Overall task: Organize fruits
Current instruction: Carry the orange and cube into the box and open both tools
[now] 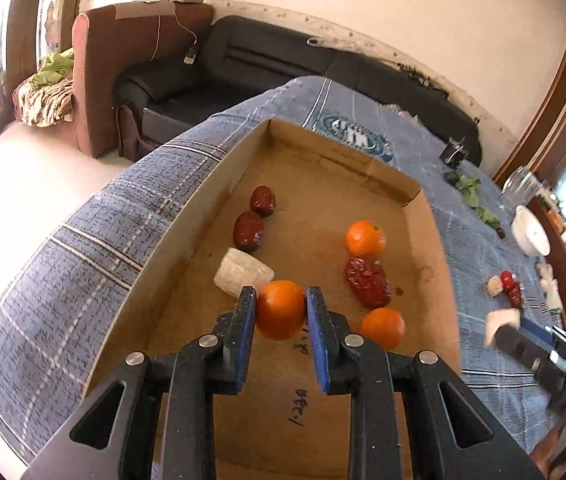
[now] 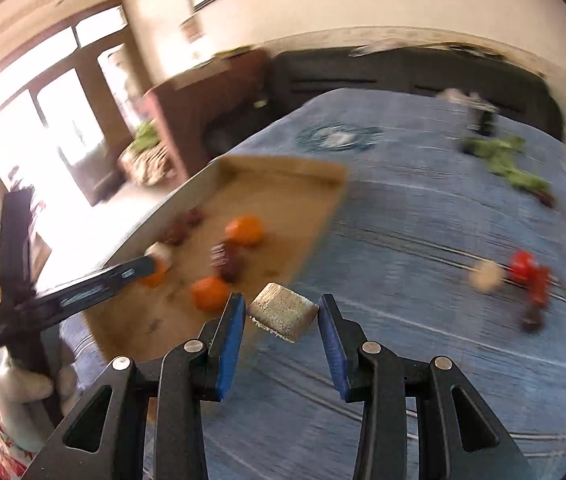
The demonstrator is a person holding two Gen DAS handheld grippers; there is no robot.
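Oranges, 1 round and glossy, fill left gripper jaws above cardboard tray; right gripper jaws clamp a pale rough block over blue checked worktop cloth.

A round orange mandarin hangs clamped above the shallow brown cardboard box; a pale, cut cylindrical chunk is held tilted.

Blue checked cloth carries cardboard tray, white bowl, green leaves.

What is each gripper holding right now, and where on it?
Left gripper clamps an orange across its sides. Right gripper pinches a pale cut chunk by its two ends.
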